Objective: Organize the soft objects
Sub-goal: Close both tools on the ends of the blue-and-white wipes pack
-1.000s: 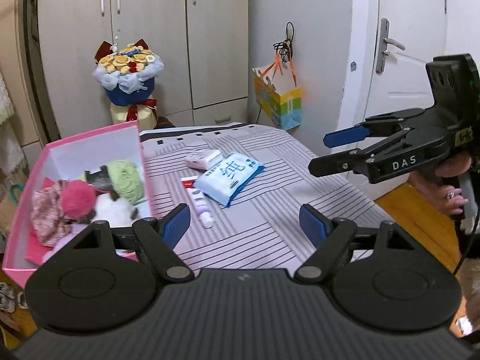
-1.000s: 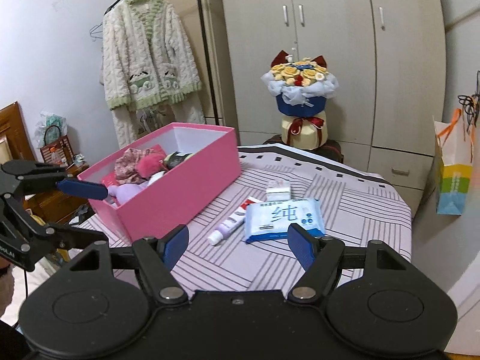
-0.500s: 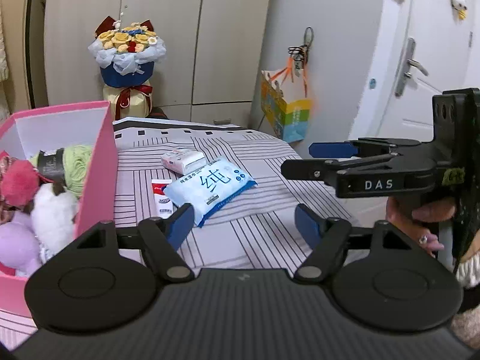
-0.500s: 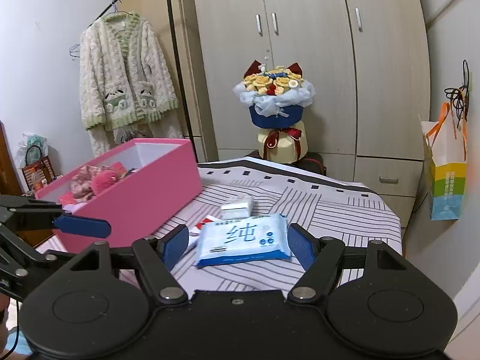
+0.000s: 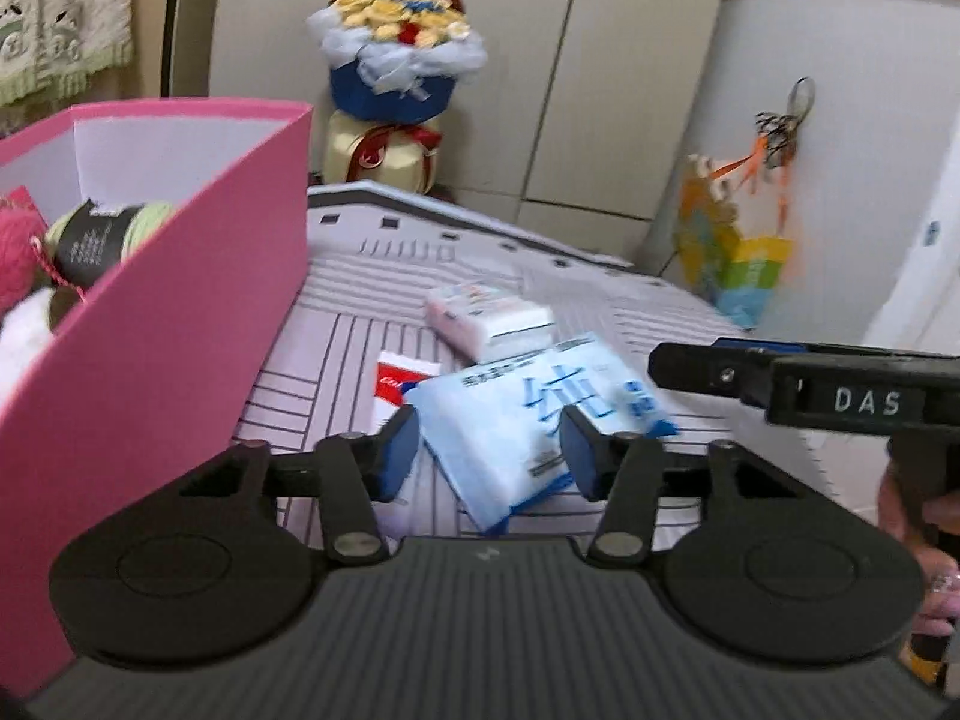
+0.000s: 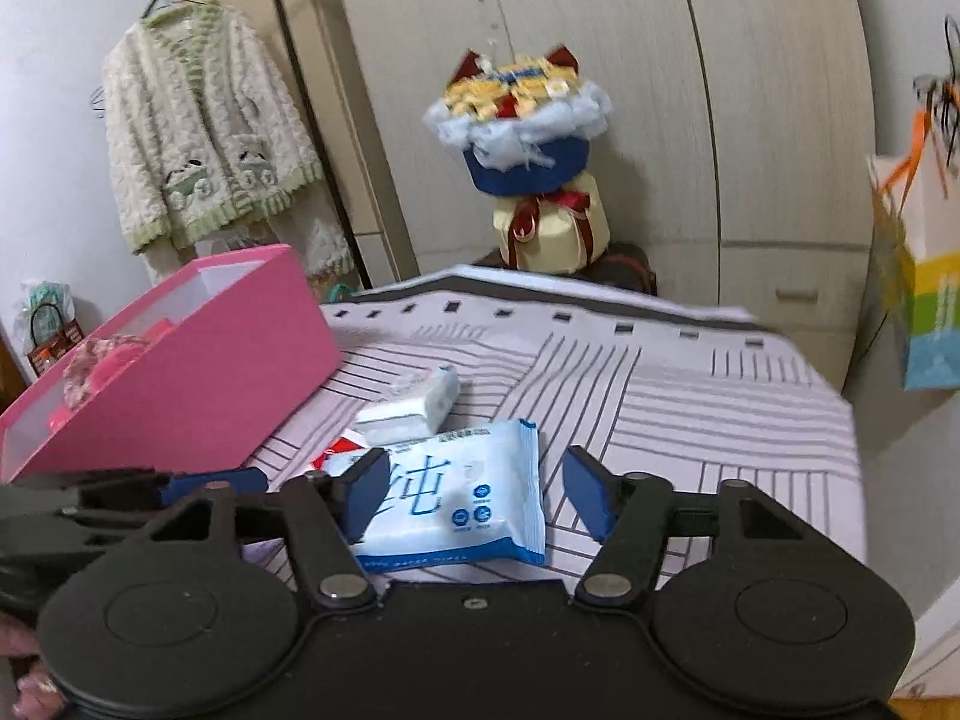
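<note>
A blue wet-wipe pack [image 5: 516,420] [image 6: 462,495] lies on the striped cloth. Behind it sits a small white tissue pack [image 5: 489,318] [image 6: 414,405], and a red-and-white tube [image 5: 399,387] lies partly under the wipes. My left gripper [image 5: 489,456] is open, low over the near end of the wipe pack. My right gripper [image 6: 474,495] is open, its fingers on either side of the pack, and it shows from the side in the left wrist view [image 5: 720,366]. The pink box [image 5: 150,324] [image 6: 180,360] at left holds yarn and plush items.
A flower bouquet [image 5: 399,60] [image 6: 519,138] stands behind the table by the wardrobe. A colourful paper bag [image 5: 738,258] [image 6: 924,312] hangs at right. A knitted cardigan [image 6: 204,144] hangs at left. The table edge drops off at right.
Both grippers have moved down and in toward the blue wipe pack, which now lies between their fingers. The pink box looms larger at left. Nothing has been taken hold of.
</note>
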{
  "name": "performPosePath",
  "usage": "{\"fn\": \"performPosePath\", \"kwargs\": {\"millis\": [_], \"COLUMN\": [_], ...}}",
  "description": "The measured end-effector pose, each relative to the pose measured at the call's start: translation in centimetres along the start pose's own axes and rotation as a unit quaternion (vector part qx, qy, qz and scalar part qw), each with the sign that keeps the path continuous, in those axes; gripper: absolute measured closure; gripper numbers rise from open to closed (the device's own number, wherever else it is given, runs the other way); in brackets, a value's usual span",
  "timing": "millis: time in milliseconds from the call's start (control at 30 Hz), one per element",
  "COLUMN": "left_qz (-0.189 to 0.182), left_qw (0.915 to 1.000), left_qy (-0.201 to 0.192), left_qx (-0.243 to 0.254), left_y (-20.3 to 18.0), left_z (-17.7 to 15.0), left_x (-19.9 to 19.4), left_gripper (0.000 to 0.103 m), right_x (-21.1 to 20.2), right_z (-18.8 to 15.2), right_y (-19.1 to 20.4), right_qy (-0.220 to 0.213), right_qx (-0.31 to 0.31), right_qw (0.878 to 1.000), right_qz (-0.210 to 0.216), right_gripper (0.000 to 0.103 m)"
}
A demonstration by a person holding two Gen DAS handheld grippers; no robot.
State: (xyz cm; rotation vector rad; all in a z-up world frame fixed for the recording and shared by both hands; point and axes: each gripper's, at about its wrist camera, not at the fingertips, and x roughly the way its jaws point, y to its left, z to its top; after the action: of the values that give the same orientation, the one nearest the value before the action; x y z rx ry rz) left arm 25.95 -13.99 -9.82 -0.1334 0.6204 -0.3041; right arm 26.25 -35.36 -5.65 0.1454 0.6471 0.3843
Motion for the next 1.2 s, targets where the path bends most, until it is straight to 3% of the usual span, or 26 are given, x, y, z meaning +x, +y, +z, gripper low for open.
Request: {"fn": "performPosePath", "kwargs": {"millis": [200,467,667,833,1000,1200], "left_qz": [-0.018,-0.015,-0.016,-0.021,-0.028,-0.049], "left_qw": [0.9997,0.9984,0.9957,0.9964,0.9969,0.9950], "left_qy": [0.016,0.041,0.060,0.053,0.048,0.059], "left_qx": [-0.002,-0.035,-0.068,-0.062,-0.055,-0.063], "left_y": [-0.1,0.1,0.6,0.3,0.0,0.3], "left_z": [-0.3,-0.4,-0.2,-0.5,-0.5,-0.7], "left_x": [1.2,2.0,2.8,2.9,2.5,1.8], "left_gripper": [0.067,0.065,0.063,0.068,0.070,0.070], "right_x": [2.3,3.1,4.0,3.9,3.2,1.9], "right_z": [-0.7,-1.4,-1.3,-2.0,-2.1,-2.6], "right_y": [-0.4,-0.9,-1.2,-0.9,0.3,1.3], "right_qy": [0.027,0.041,0.055,0.058,0.056,0.053], "right_qx": [-0.008,-0.007,-0.016,-0.021,-0.024,-0.031], "right_qw": [1.000,0.999,0.998,0.997,0.998,0.998], "right_qz": [0.003,0.008,0.025,0.050,0.022,-0.001], "right_gripper": [0.049,0.049,0.042,0.052,0.063,0.063]}}
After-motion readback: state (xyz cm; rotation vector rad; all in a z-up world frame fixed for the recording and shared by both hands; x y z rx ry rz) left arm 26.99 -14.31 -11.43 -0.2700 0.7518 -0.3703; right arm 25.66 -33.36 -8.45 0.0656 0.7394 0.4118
